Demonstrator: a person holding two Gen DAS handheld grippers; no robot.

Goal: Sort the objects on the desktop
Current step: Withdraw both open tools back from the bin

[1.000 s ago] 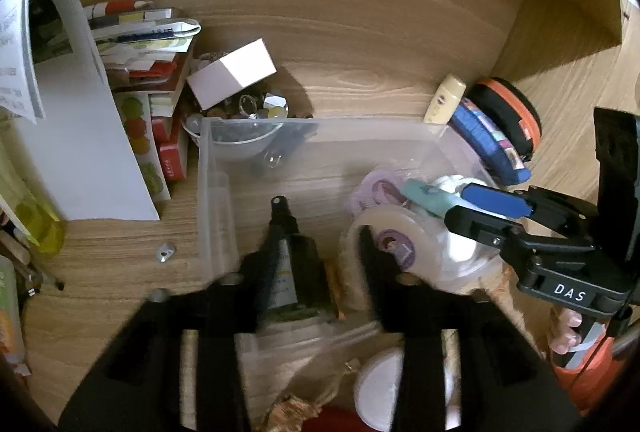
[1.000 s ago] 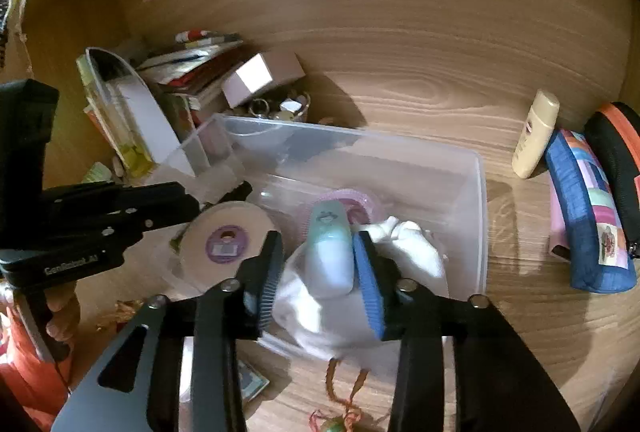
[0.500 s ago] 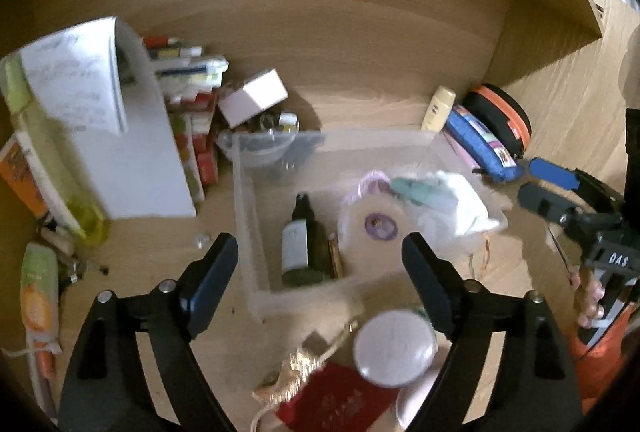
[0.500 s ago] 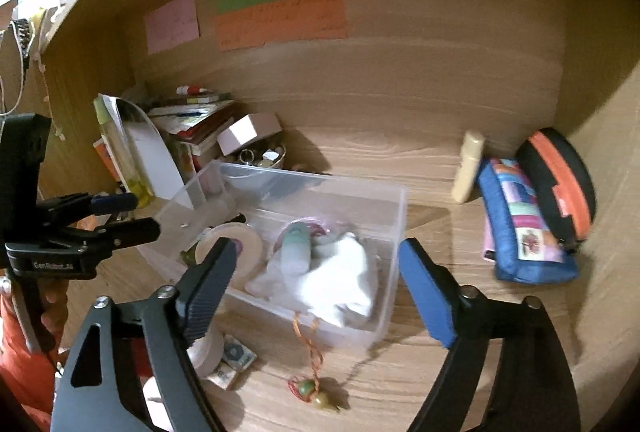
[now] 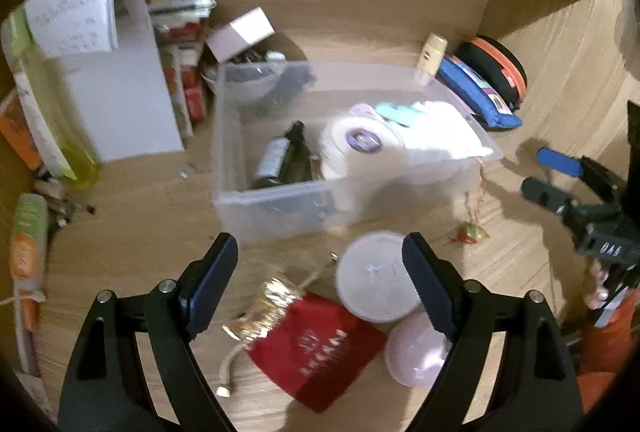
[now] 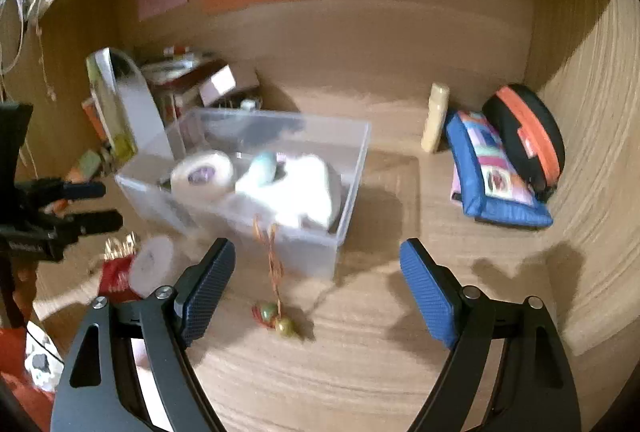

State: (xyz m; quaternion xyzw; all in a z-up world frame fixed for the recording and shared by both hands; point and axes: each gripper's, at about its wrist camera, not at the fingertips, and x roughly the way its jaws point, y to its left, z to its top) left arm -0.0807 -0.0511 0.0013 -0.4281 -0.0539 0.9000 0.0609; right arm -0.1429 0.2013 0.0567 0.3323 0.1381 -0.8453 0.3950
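Observation:
A clear plastic bin [image 5: 280, 204] [image 6: 352, 160] stands on the wooden desk. It holds a dark bottle [image 5: 280, 160], a white tape roll [image 5: 360, 144] [image 6: 202, 172], a mint tube [image 5: 396, 110] [image 6: 262, 168] and white cloth [image 5: 444, 136] [image 6: 308, 184]. My left gripper [image 5: 320, 288] is open and empty above a red pouch [image 5: 320, 352], a white round lid [image 5: 376, 276] and a lilac lid [image 5: 416, 348]. My right gripper [image 6: 316, 288] is open and empty above a beaded cord charm [image 6: 280, 320], in front of the bin.
A blue pencil case [image 6: 492, 172], a black and orange case [image 6: 524, 136] and a cream bottle [image 6: 436, 116] lie at the right. Books, a white box [image 5: 240, 32] and curled paper [image 5: 108, 52] crowd the left. A green tube [image 5: 28, 232] lies at the far left.
Both grippers let go of their items in the bin, opened wide and pulled back toward the desk front. The bottle and mint tube stay in the bin.

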